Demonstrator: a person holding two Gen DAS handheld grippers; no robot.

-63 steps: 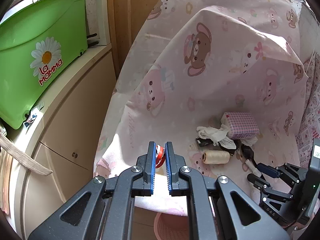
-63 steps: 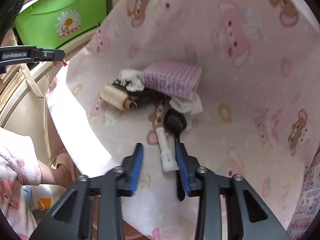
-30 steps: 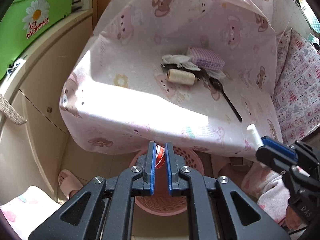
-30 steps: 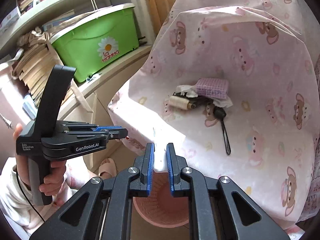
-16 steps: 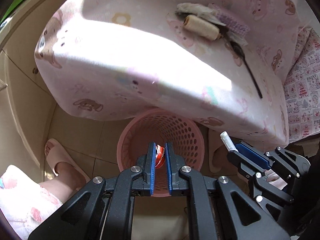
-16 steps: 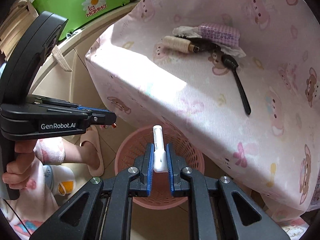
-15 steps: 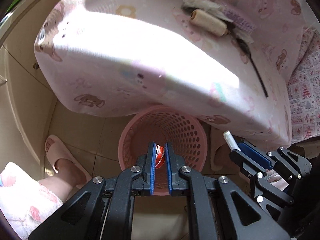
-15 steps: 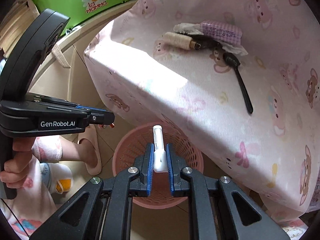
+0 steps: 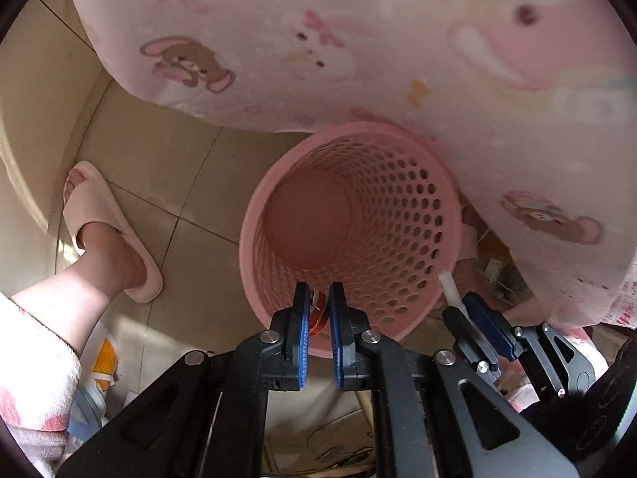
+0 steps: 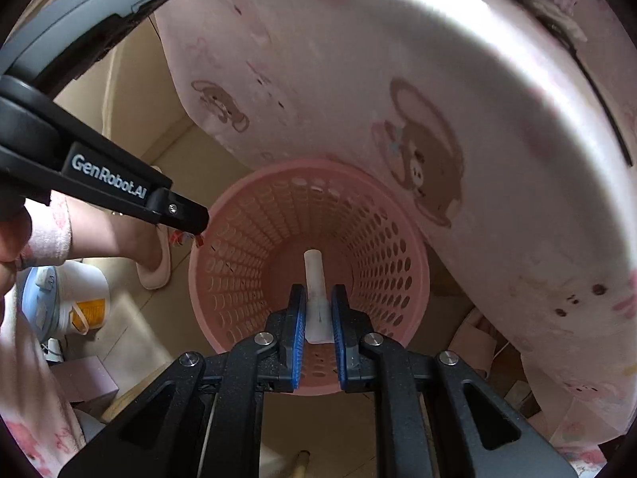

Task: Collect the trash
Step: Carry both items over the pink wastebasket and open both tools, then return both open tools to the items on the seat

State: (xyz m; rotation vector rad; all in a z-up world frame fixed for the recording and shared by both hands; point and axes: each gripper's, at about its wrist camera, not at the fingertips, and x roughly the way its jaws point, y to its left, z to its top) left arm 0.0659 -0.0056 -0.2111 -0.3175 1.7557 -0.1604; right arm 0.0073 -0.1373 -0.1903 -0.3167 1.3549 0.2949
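Left gripper (image 9: 318,310): blue-padded jaws pressed onto a small red-and-white scrap of trash (image 9: 317,312), which shows only as a sliver between the pads. The pinched scrap sits over the near rim, at 6 o'clock, of a round pink perforated plastic wastebasket (image 9: 402,215) seen from above; its bottom appears bare.

Right gripper (image 10: 318,318): blue-padded jaws pinching the lower part of a white plastic tube-shaped piece (image 10: 315,279), which stands out past the fingertips toward 12 o'clock. The tube lies over the mouth of the same wastebasket (image 10: 370,239), pointing at its floor. In the left wrist view this gripper (image 9: 464,304) enters at 4 o'clock with the white tip (image 9: 446,283) at the basket's outer right rim.

In the right wrist view the left gripper (image 10: 197,235) reaches in from 9 o'clock, its tip with the red scrap (image 10: 187,237) at the basket's left rim.

Surroundings: a pink cloth printed with bears and rabbits (image 9: 398,47) hangs over the basket from 12 to 3 o'clock. Beige floor tiles (image 9: 167,167) lie at 9 o'clock, where a person's foot in a pale pink slipper (image 9: 107,231) stands well apart from the basket. A white lidded tub with an orange label (image 10: 75,302) sits at 8 o'clock in the right wrist view.
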